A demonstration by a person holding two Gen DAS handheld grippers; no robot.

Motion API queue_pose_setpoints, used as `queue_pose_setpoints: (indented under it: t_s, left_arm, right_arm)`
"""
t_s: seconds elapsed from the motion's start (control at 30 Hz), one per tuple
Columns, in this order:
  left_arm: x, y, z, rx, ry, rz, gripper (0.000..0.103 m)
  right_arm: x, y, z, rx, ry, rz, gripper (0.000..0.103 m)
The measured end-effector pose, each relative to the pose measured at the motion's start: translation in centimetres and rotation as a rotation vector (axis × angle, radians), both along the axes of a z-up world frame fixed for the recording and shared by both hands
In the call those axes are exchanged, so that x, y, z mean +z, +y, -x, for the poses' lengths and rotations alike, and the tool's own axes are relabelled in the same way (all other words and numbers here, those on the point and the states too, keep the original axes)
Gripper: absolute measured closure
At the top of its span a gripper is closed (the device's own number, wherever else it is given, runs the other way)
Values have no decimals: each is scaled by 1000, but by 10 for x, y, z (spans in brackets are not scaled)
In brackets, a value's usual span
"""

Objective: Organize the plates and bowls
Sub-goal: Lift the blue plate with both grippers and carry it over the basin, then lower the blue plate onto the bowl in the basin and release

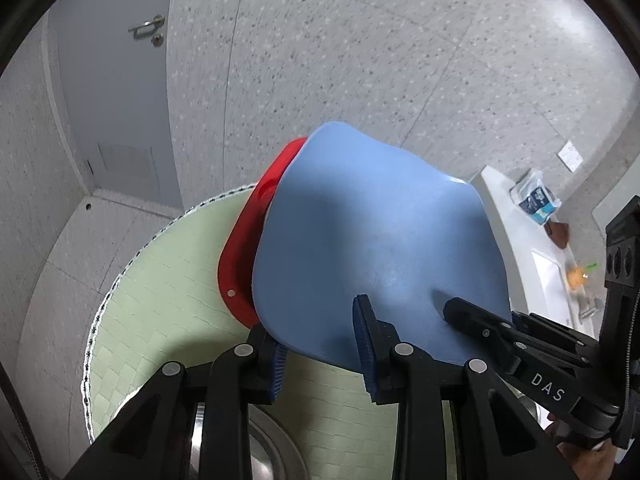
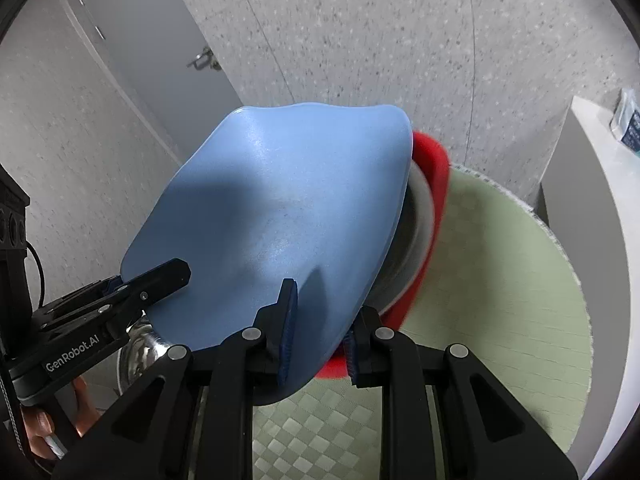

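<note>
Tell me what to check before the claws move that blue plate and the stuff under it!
1. Left claw pinching the blue plate's edge: ok.
2. Right claw pinching the same edge: ok.
3. Red plate tucked under the blue one: ok, but it sticks out sideways.
4. Stack level: not ok, it tilts.
5. Spot to set it down on the green mat: cannot tell, the stack hides it.
</note>
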State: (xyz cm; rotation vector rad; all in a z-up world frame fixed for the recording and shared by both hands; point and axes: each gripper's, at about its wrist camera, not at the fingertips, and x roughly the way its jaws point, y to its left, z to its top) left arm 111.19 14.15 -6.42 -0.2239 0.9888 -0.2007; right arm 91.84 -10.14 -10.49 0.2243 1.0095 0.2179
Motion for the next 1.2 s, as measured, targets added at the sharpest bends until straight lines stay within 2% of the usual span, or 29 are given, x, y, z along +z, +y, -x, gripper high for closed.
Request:
queue_pose_setpoints:
  t_s: [0.23,0.4,0.47,0.5,0.6,0.67,0.7,0.9,0.93,0.97,1.2]
  left_arm:
    - [-20,-5,-41,1,48,13,74]
    - [-25,-4,-54,-3,45,14,73]
    - [-27,-2,-54,-3,40,18,69]
    - [-27,-2,-54,-1,39,9,61]
    - [-27,-3,-47,1,25,4,54]
    - [-25,-5,-44,4,23,-4,41]
    - [-24,-6,-41,12,23,-13,33]
    - [-19,-3,-27,48,17,-2,26]
    - [-17,-2,-24,56,14,-2,25]
    - [-15,-1,-20,58,11,0,25]
    - [7,6,23,63,-40,-19,23]
  right_arm:
    - [-16,1,-18,-2,45,10,82]
    - [-19,-1,-23,-1,47,15,82]
    - [-20,-2,-25,0,54,6,82]
    - [-19,-1,-25,-1,55,7,81]
    - [-15,-2,-24,-1,48,3,70]
    - [-12,-2,-23,-3,42,3,56]
    - [-11,-2,-22,-1,39,2,54]
    - [0,-4,-12,-6,25,-17,37]
    - [1,-6,-10,-15,27,-10,28]
    - [3,-7,-7,-23,22,-7,24]
    - [16,-22,16,-44,-8,-24,24]
